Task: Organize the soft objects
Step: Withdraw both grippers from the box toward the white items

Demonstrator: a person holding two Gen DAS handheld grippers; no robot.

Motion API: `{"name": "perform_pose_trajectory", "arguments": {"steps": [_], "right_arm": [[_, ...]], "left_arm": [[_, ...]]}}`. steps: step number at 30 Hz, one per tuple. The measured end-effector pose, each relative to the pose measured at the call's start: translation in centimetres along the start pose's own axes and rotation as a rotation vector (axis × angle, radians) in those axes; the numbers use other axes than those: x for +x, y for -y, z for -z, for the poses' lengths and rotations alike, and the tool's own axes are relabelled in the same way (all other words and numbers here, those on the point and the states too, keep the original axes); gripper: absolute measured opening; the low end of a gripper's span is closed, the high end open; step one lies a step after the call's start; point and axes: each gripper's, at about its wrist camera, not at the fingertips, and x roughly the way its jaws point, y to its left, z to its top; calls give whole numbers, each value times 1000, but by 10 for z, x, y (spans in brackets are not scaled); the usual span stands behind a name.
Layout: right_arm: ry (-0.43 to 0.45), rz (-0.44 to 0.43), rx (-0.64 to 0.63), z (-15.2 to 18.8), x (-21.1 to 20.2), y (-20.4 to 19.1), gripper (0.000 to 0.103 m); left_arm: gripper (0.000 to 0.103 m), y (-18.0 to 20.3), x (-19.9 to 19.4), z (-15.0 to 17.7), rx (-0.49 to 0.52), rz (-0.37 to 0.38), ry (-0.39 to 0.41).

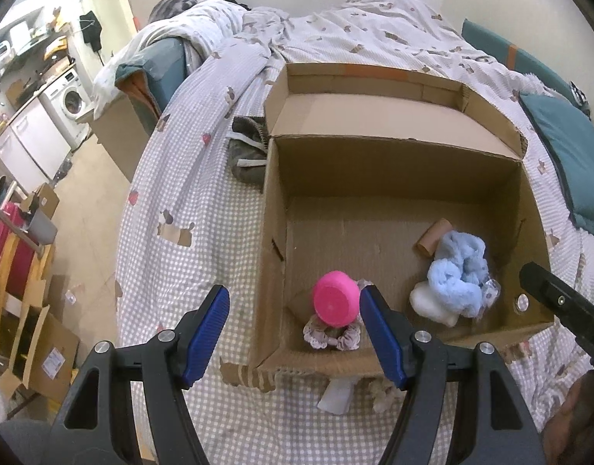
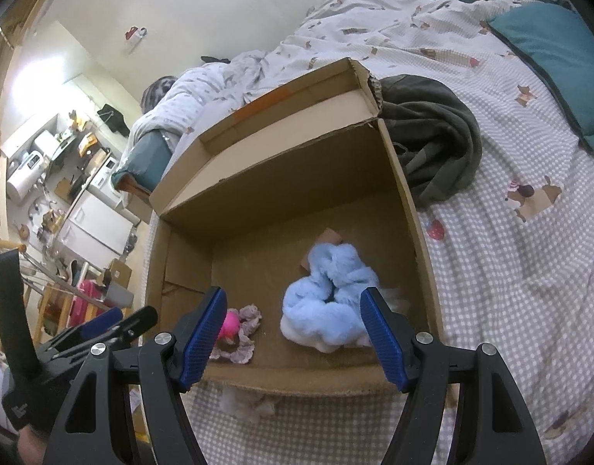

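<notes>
Starting with the left wrist view: hovering over one open cardboard box [image 1: 393, 178] sitting on a checked quilt [image 1: 204, 193], the left gripper [image 1: 295, 333] showing two ribbed blue pads, jaws spread and gripping nothing. Lying inside the box, counted: one glossy pink dome-shaped piece [image 1: 333, 297] resting on one frilly mauve scrunchie [image 1: 331, 335] near the front wall, one fluffy pale-blue plush bundle [image 1: 457, 271] twisted into lumps at the right, one white fuzzy wad [image 1: 430, 302] touching its lower edge, one short cardboard tube [image 1: 434, 237] just behind it. Showing corrugated brown walls, one flap folded back at the far side. Peeking out beside the left wall, one crumpled dark-olive garment [image 1: 247, 155]. Resting at the right on the quilt, one teal pillow [image 1: 564, 155], smooth and rectangular. Switching to the right wrist view: the right gripper [image 2: 295, 335] hanging over the same box [image 2: 281, 178], pads parted wide, nothing between them. Sitting low at the box's front, the blue plush [image 2: 328, 302], shaggy and soft, with white fluff under it; to its left the scrunchie [image 2: 241, 343] and a sliver of the pink piece [image 2: 229, 327] partly hidden behind the near pad. Sprawling past the right wall, one dark fleecy garment [image 2: 432, 135]; farther right, the teal pillow [image 2: 556, 62]. Poking in at lower left, the other gripper's black frame.
</notes>
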Motion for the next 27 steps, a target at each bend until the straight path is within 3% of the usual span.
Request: {"name": "perform_pose_trajectory", "arguments": {"steps": [11, 18, 27], "right_arm": [[-8, 81, -68, 21, -10, -5, 76], [3, 39, -87, 35, -26, -12, 75], [-40, 72, -104, 57, -29, -15, 75]], "left_arm": [[67, -19, -13, 28, -30, 23, -7], [67, -28, -13, 52, -31, 48, -44], [67, -37, -10, 66, -93, 87, -76]]}}
